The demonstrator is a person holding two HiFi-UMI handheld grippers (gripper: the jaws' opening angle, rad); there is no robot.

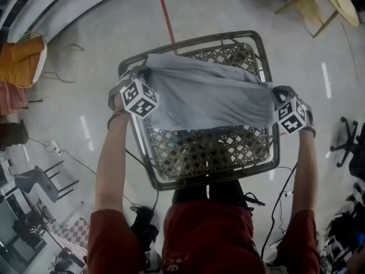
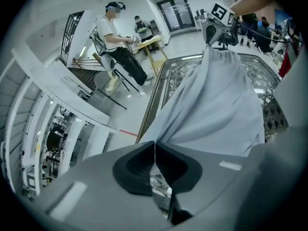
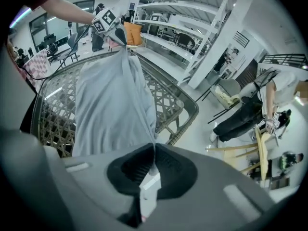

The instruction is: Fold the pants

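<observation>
Light grey pants [image 1: 208,96] hang stretched between my two grippers above a woven lattice table [image 1: 211,153]. My left gripper [image 1: 144,76] is shut on the cloth's left corner, and in the left gripper view the pants [image 2: 216,105] run from its closed jaws [image 2: 155,143] up to the other gripper [image 2: 216,20]. My right gripper [image 1: 276,99] is shut on the right corner; in the right gripper view the pants [image 3: 113,105] run from its jaws [image 3: 154,146] to the left gripper [image 3: 111,25]. The lower part of the cloth drapes onto the table top.
The table's dark rim [image 1: 274,164] rings the lattice. A red line [image 1: 166,16] crosses the floor behind it. Wooden furniture [image 1: 325,1] stands at the far right, an orange chair [image 1: 23,61] at the left, cables [image 1: 279,204] by the person's feet. Other people [image 2: 115,37] stand nearby.
</observation>
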